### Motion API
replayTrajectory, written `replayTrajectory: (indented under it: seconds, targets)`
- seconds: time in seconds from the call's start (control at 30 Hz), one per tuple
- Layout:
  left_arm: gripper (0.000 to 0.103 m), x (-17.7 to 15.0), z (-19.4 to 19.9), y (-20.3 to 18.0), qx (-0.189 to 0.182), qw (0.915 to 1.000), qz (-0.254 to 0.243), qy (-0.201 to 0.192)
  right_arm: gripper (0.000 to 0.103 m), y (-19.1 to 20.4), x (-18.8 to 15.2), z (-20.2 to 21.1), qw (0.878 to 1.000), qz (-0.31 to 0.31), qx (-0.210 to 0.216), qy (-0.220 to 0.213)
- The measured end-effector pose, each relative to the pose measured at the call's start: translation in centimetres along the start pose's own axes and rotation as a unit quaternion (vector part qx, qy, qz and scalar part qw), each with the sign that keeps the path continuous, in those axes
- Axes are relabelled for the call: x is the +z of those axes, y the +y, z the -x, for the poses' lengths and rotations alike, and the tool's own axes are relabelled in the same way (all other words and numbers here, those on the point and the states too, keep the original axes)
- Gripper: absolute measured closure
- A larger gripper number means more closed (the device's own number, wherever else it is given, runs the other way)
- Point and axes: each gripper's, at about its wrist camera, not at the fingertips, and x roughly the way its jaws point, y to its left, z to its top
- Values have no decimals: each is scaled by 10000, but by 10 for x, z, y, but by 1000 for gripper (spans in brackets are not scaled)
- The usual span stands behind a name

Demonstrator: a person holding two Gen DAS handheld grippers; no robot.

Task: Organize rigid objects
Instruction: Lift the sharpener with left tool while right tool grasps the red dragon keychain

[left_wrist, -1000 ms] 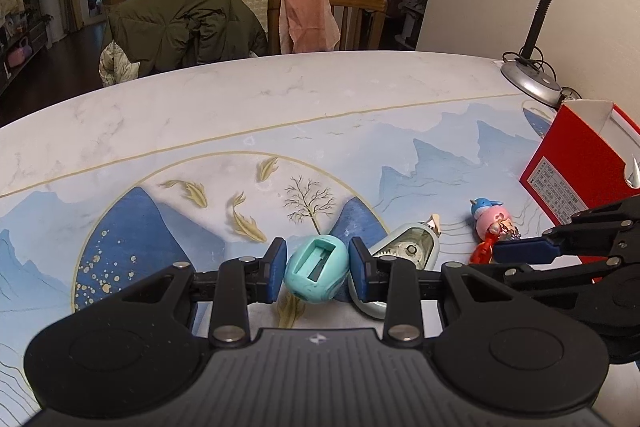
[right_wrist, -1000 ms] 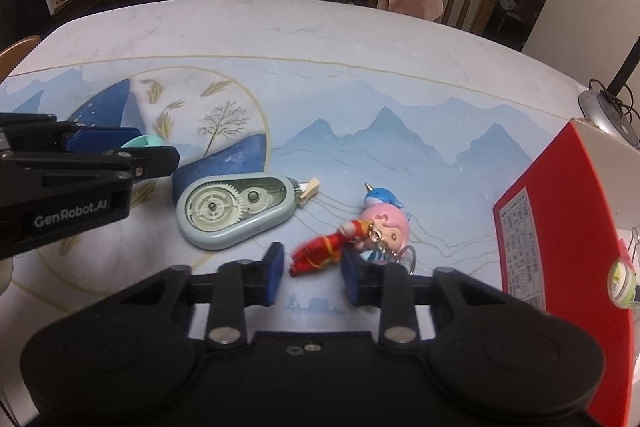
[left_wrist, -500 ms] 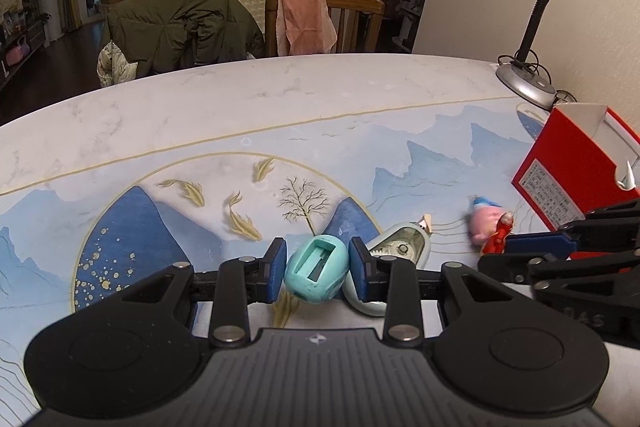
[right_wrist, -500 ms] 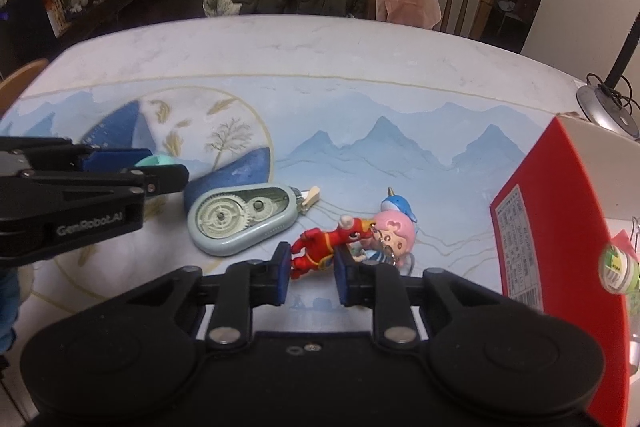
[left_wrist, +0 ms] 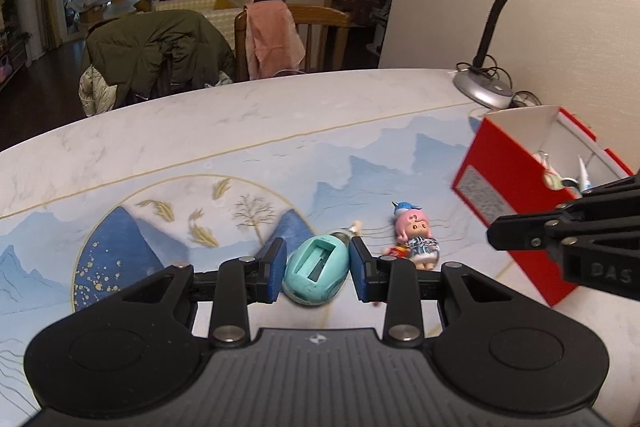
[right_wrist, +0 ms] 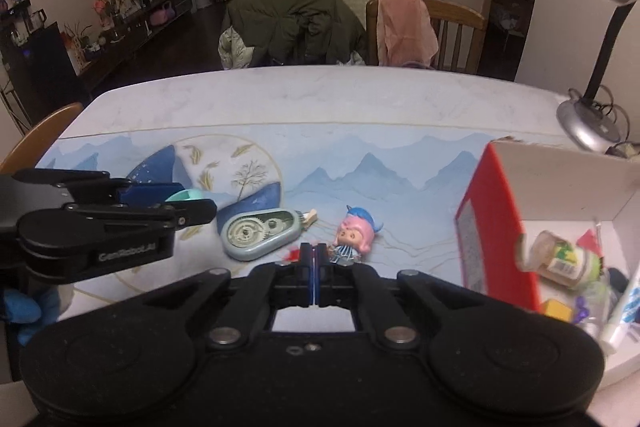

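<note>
- Marble-patterned and printed with blue mountains, gold fish and a small tree, our surface (right_wrist: pixel 280 107) stands in a living room, with wooden chairs behind its far edge, one under a dark green coat (right_wrist: pixel 296 23) and one under a pink cloth (right_wrist: pixel 404 27).
- We hold the left gripper (left_wrist: pixel 318 269) with its blue-padded fingers (left_wrist: pixel 276 269) clamped on a teal egg-shaped pencil sharpener (left_wrist: pixel 314 273), slot facing the camera; in the right wrist view it sits off the surface near the left edge.
- Our right gripper (right_wrist: pixel 314 277) has just been closing: its fingers (right_wrist: pixel 306 275) now meet pad to pad with nothing clearly between them. A scrap of red shows just left of the tips, but we cannot tell whether it is pinched.
- A pink-haired doll figure with a blue cap (right_wrist: pixel 356 235) lies on the surface just beyond the right gripper's tips, in a striped outfit.
- A grey-green correction tape dispenser (right_wrist: pixel 260 233), gears visible, lies beside the doll on its left, apart from it.
- A red box with a white interior (right_wrist: pixel 492 227) stands open at the right edge of the surface, holding a small labelled jar (right_wrist: pixel 560 259), a yellow block (right_wrist: pixel 556 309) and a white tube (right_wrist: pixel 624 311).
- A grey desk lamp (right_wrist: pixel 588 123) stands at the far right corner, beyond the box.
</note>
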Motion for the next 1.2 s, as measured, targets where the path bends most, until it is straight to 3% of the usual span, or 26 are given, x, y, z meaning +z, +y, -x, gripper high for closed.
replayTrajectory:
  seconds: [0.17,0.23,0.33,0.4,0.67,1.2]
  targets:
    - [70,-7,12,-5,40,9999,93,-10,101,-2,-12,-7,9995,57,231,199]
    - [70,-9,15,-5,88,9999,72,-3,93,2,-16,-14,9992,169,269,257]
    - [70,-14,18,-1,172,9998,105,7,70,8,-20,-29,9987,276,361,235]
    - [70,-17,19,2,230,9996,135,30,65,13,-23,-42,9985,308,380,261]
    - [70,-26,15,17,316,9992,213,153,64,20,-31,-88,9974,180,300,635]
    - [70,-29,2,24,256,9991,248,247,65,27,-19,-114,9984,319,-158,442]
